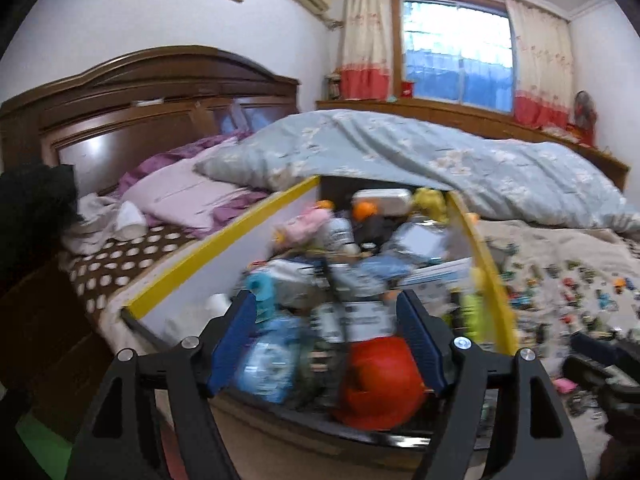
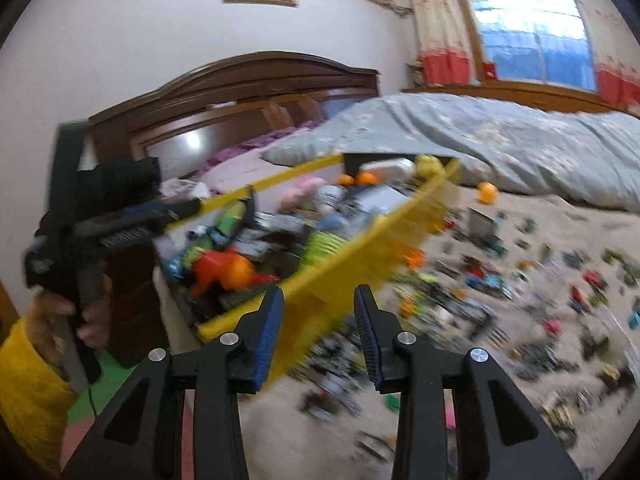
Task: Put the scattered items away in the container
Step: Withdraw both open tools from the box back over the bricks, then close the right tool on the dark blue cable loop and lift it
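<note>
Bit of a mess here: a yellow-rimmed container (image 1: 224, 248) is parked on the bed (image 2: 520, 216), already stuffed with toys, and loads of small bits (image 2: 500, 300) are scattered over the beige sheet just to its right. An orange ball (image 2: 488, 192) is sat apart near the blue duvet (image 1: 400, 152).

The left gripper (image 1: 328, 340) is held over the near end of the container, fingers spread wide with nothing pinched between them; a red toy (image 1: 380, 384) can be seen below the gap, lying in the pile. The right gripper (image 2: 320, 336) is aimed at the container's right wall and the clutter beyond it, fingers partly spread and empty too.

Looks like a pickup from the sheet is the step in hand. It's probably best done by lowering the right fingers around one piece at the edge of the scatter, so neighbours aren't dragged along. The sheet is soft, so pinching fabric along with the toy should be avoided. Everything is blurred, so single pieces can't be told apart well.
</note>
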Tool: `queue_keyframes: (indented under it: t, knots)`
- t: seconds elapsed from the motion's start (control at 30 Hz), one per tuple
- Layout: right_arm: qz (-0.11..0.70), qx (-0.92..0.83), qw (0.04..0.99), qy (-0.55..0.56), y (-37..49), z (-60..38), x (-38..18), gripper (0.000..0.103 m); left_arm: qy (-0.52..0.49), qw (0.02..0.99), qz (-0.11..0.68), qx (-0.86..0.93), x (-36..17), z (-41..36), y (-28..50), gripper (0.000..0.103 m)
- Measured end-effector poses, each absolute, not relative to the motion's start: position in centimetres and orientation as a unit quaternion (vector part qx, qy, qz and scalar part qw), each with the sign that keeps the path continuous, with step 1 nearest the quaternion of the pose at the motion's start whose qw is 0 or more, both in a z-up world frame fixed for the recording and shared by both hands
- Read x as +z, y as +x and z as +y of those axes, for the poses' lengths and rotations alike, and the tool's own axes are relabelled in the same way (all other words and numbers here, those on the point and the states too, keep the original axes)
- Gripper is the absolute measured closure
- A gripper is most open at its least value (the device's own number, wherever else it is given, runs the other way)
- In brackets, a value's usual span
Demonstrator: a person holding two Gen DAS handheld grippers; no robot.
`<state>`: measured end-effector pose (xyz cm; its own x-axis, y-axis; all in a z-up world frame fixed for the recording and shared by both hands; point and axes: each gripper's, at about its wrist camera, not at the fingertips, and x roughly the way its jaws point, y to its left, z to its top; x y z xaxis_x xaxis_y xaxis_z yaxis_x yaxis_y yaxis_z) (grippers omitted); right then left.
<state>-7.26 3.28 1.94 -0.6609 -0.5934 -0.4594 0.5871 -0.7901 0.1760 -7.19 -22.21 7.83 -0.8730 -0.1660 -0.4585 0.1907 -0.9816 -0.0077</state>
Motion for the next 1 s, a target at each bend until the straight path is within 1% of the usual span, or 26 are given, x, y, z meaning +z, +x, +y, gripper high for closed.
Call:
queue_keyframes:
  t: [0.27, 0.47, 0.7, 0.83, 1.0]
  knots:
    - [0.009, -0.933, 0.214, 0.289, -6.1, 10.9, -1.8, 0.066, 0.237, 0.002, 0.008, -0.971, 8.1, -15.1, -7.4, 0.030]
    - [-0.003, -0.931, 0.171, 0.323, -4.7, 15.1, -4.3, 0.066, 0.255, -0.072, -0.009, -0.964, 6.9, -9.1, -7.2, 0.030]
    - [0.012, -0.934, 0.173, 0.312, -3.5, 15.5, -4.6, 0.066, 0.303, -0.143, -0.014, -0.942, 3.3, -3.5, -6.2, 0.030]
    - [0.013, -0.936, 0.182, 0.301, -3.6, 15.0, -4.2, 0.066, 0.326, -0.142, -0.031, -0.934, 1.2, -2.4, -5.2, 0.030]
    - [0.033, -0.935, 0.188, 0.300, -5.4, 13.7, -4.1, 0.066, 0.354, -0.129, -0.014, -0.926, -0.7, -3.3, -4.8, 0.030]
